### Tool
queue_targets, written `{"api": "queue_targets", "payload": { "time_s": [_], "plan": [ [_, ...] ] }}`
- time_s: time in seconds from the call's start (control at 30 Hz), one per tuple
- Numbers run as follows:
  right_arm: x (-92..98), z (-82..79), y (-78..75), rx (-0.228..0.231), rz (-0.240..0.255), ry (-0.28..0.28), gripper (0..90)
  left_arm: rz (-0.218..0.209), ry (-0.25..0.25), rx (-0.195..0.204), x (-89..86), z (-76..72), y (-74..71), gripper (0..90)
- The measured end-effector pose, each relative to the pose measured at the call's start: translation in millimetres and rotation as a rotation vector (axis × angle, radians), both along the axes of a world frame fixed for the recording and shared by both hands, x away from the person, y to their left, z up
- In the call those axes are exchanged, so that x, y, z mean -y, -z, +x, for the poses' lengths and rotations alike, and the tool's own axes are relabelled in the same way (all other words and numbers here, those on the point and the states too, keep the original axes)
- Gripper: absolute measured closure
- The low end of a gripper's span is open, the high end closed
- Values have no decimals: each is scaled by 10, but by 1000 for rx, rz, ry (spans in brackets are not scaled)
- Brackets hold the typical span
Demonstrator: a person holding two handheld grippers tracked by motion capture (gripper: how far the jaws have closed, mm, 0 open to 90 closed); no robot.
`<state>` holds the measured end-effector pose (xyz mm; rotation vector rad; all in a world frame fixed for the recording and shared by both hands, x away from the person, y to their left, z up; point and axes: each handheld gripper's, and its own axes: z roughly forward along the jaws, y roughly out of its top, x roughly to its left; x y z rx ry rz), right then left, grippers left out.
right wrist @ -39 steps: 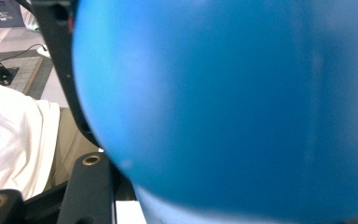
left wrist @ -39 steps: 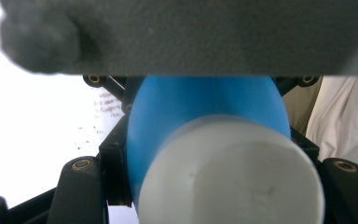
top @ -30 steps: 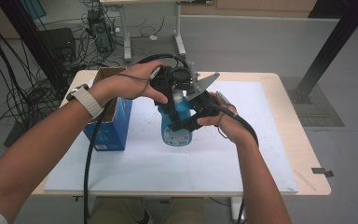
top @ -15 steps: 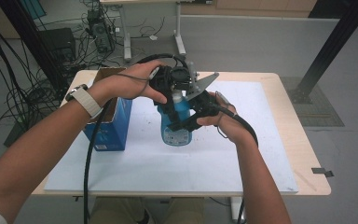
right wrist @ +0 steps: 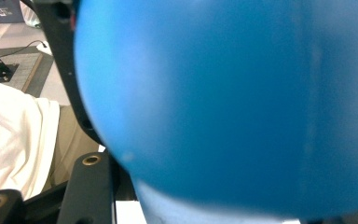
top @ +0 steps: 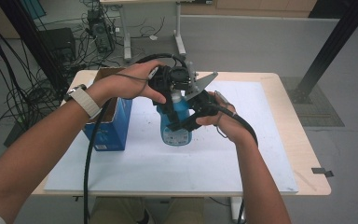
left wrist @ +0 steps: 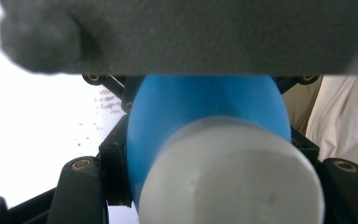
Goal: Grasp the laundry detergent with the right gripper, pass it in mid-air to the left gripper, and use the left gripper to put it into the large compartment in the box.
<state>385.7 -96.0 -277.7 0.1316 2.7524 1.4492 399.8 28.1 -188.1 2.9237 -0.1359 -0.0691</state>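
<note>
Both grippers are on the blue bottle [top: 176,122], which stands upright on the white mat [top: 242,154] covering the counter [top: 307,154], with the blue cardboard box [top: 109,128] just beside it on the left gripper's side. The left gripper [top: 172,95] sits over the top of the bottle: in its own view the white cap [left wrist: 233,172] sits right between the jaws, one black jaw tight against the blue shoulder at each side, so the jaws look closed onto the neck just under the cap, which reads as a hold for turning or lifting the top. The right gripper [top: 193,119] comes in from the side, lower down; in its view the blue body [right wrist: 223,102] bulges right up to the lens, one black jaw running along its flank and the other hard to make out, so I judge the jaws closed part-way around the body, though the contact on the far side cannot be told. That split makes sense as a brace-and-twist: the lower grip pins the bottle so it cannot spin or tip, the upper grip works the cap. The bottle's base appears to rest on the mat, so the counter carries the weight. The person's hands wrap each gripper handle, cables trailing back toward the near edge.
</note>
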Motion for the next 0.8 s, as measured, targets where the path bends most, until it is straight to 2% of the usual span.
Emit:
{"api": "queue_targets", "payload": {
  "time_s": [0.8],
  "plan": [
    [-6,-10,-14,2,1,0,431,0,-3,3,-19,-7,-13,373]
  ]
}}
